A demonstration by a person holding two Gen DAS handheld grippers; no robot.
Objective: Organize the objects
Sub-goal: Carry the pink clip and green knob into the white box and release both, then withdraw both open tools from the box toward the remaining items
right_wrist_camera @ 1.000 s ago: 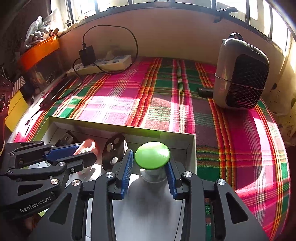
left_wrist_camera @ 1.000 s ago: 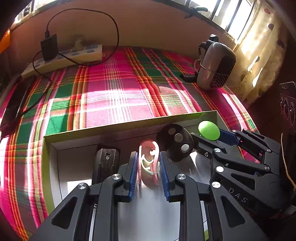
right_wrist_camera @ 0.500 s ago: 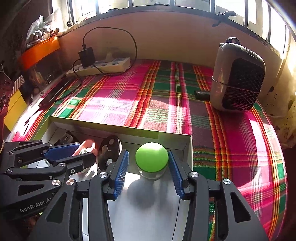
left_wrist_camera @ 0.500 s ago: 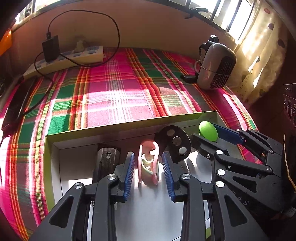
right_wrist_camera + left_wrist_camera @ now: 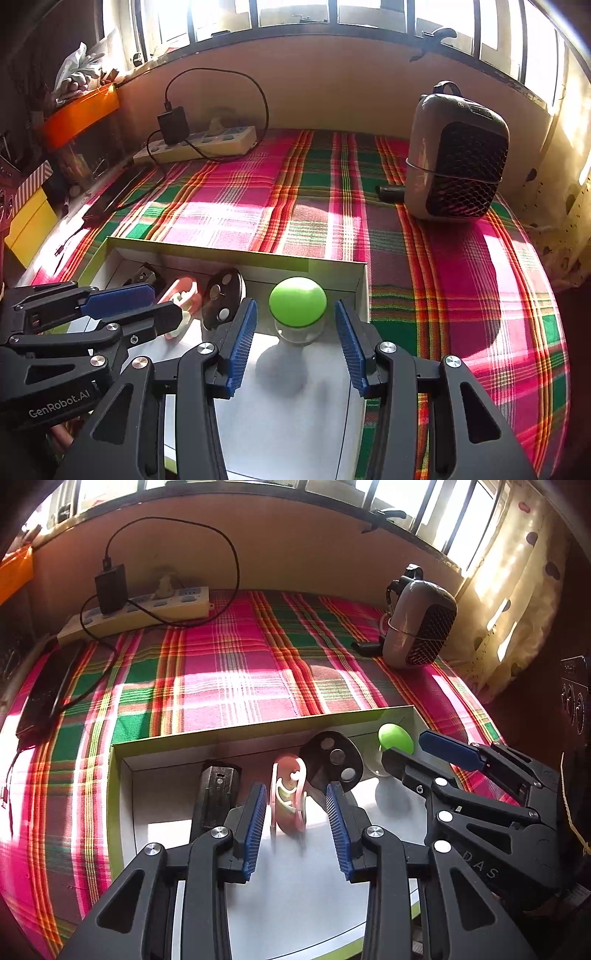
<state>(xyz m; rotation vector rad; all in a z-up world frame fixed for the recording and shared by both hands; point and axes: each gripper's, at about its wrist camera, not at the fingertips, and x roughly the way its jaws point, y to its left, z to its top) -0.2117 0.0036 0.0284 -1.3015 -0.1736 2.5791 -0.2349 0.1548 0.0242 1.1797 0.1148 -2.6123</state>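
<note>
- A lived-in room of a home, sunlit through a barred window (image 5: 295, 14) along the far wall.
- A plaid cloth (image 5: 258, 206) covers the surface.
- A power strip (image 5: 147, 609) with a plugged-in charger (image 5: 110, 587) lies by the wall.
- A small fan heater (image 5: 458, 166) and a dotted curtain (image 5: 517, 590) suggest a household.

Box (image 5: 118, 775) on cloth (image 5: 236, 679); inside, left to right: block (image 5: 218, 794), clip (image 5: 288, 797), disc (image 5: 334, 760), jar (image 5: 297, 310).
</note>
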